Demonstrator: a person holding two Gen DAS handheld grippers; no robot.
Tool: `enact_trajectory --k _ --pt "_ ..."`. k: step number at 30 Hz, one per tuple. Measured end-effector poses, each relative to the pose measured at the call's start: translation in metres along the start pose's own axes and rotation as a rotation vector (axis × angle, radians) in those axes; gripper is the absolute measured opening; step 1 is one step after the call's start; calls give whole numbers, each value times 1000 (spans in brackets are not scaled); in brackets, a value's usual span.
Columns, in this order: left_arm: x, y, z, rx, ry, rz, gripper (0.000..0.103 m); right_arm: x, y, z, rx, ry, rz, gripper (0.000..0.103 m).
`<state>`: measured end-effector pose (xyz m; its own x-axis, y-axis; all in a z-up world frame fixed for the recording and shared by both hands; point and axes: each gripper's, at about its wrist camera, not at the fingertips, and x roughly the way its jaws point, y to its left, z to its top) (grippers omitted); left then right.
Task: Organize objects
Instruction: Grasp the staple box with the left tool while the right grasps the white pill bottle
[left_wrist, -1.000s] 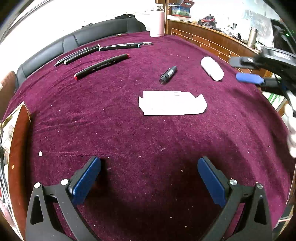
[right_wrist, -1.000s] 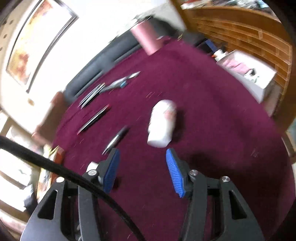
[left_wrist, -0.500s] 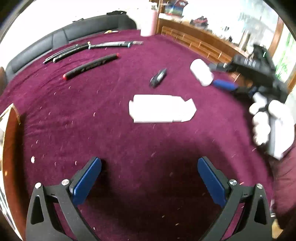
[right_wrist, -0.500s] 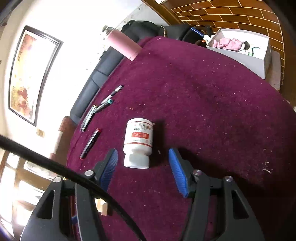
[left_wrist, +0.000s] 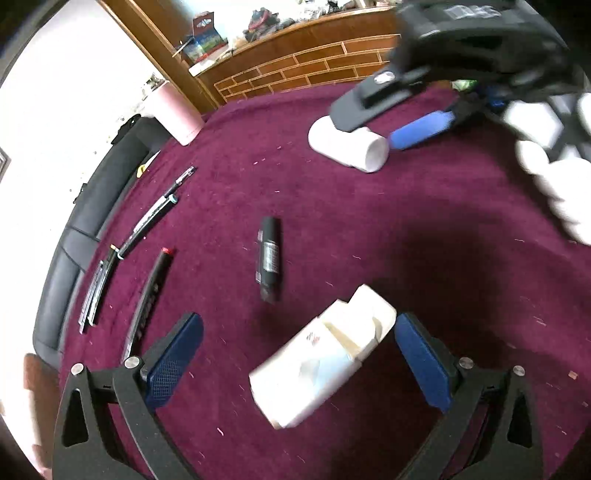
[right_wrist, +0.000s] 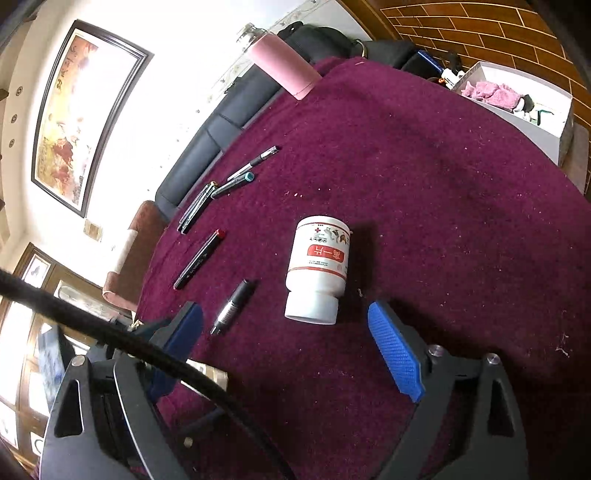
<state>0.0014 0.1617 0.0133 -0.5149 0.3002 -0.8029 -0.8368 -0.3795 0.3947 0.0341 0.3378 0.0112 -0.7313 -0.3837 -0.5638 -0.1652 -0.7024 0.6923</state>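
Pens (right_wrist: 199, 201) lay far left on the cloth (right_wrist: 443, 192); marker (right_wrist: 233, 306) nearer. Bottle (right_wrist: 317, 269) lay on its side just ahead of the right gripper (right_wrist: 286, 341), cap toward it, long axis along the reach; jaws had just been opening wide, nothing between. Left gripper (left_wrist: 291, 354) stood wide around the box (left_wrist: 321, 354), not touching.

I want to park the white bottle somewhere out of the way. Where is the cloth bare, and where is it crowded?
Bare cloth spreads to the right of the white bottle, toward the grey box, and between the bottle and the pink flask. Crowded: the pens, red-capped marker and short black marker to its left, with the flattened carton nearby.
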Motion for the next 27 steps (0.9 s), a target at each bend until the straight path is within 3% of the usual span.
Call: enact_trajectory --k 1,3,5,6,8,11,15,17,21,22,24,25,27 --pt "4 6 2 -33 8 -34 102 0 0 2 0 0 0 92" --pt "14 23 0 -200 65 -137 100 0 0 1 -2 -2 -2 92" --pt "18 38 -11 -336 94 -272 81 2 0 2 -5 -4 -5 92" --pt "15 39 -13 -335 82 -268 77 3 0 2 -6 -5 -7 92" --pt "6 38 -19 -335 76 -275 58 3 1 2 -12 -7 -9 92" --pt "-5 32 -25 -348 80 -276 49 4 2 2 -19 -11 -13 92" --pt "-6 22 -21 -343 59 -254 49 4 2 1 -20 -13 -14 92" --pt "-5 19 -18 -347 41 -248 59 3 3 0 -12 -13 -23 91" --pt "-5 12 -18 -401 -9 -215 67 -1 20 1 -59 -6 -151 91" --pt "-5 12 -19 -413 -6 -214 63 -2 28 2 -97 -6 -193 91" --pt "-13 14 -23 -441 -23 -251 32 3 37 6 -151 14 -263 91" --pt "-17 18 -28 -477 -29 -304 25 6 40 9 -169 22 -299 91" --pt "-23 25 -39 -544 -53 -327 24 14 46 14 -196 34 -366 90"
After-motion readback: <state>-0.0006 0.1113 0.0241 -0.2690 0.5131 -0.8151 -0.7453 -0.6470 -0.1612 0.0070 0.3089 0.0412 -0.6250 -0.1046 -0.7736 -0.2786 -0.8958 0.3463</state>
